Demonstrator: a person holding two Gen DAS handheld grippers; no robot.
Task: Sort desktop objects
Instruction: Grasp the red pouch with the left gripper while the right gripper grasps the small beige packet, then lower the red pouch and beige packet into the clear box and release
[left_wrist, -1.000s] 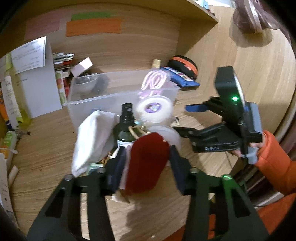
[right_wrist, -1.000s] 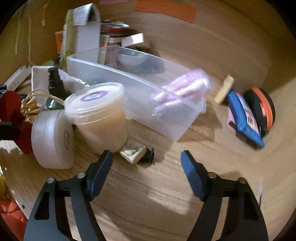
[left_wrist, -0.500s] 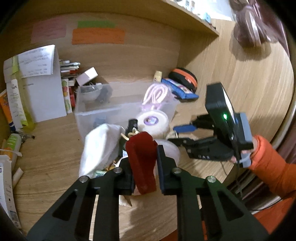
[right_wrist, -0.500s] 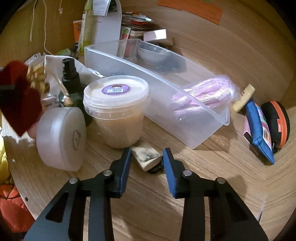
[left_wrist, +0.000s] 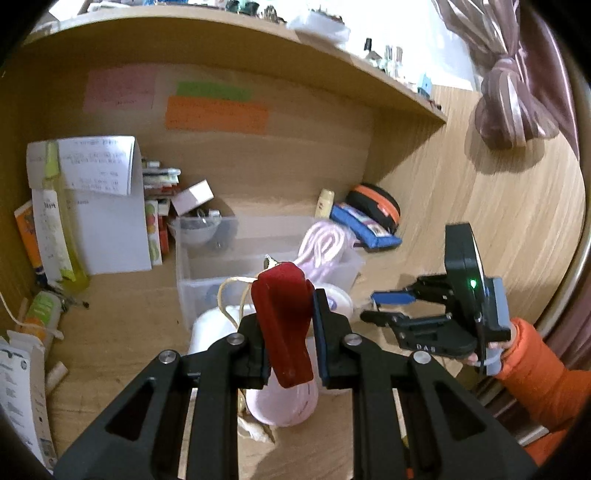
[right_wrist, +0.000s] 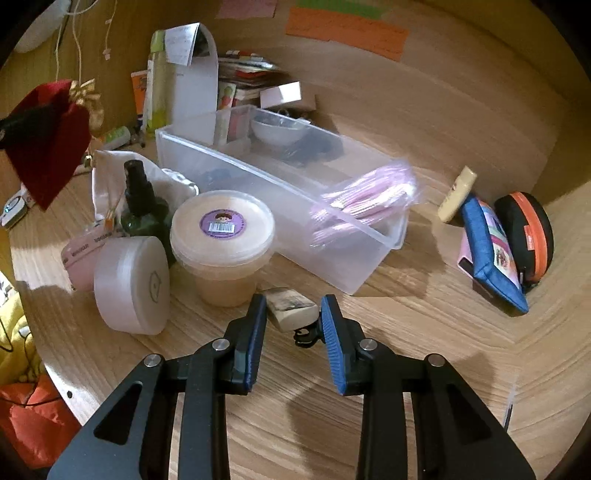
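Pouch (left_wrist: 286, 325), lower end hidden between left gripper (left_wrist: 289, 334) pads.

A light wooden table (right_wrist: 424, 387) runs back to a wooden back panel (left_wrist: 314, 155) carrying pink, green and orange paper notes (left_wrist: 216, 116). A wooden shelf (left_wrist: 369, 79) spans overhead. A tied-back brownish curtain (left_wrist: 517, 107) hangs at the right. Warm light casts soft shadows.

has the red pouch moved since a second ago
Yes. In the right wrist view the red pouch, shut in the left gripper, has risen off the desk, now above the dark spray bottle.
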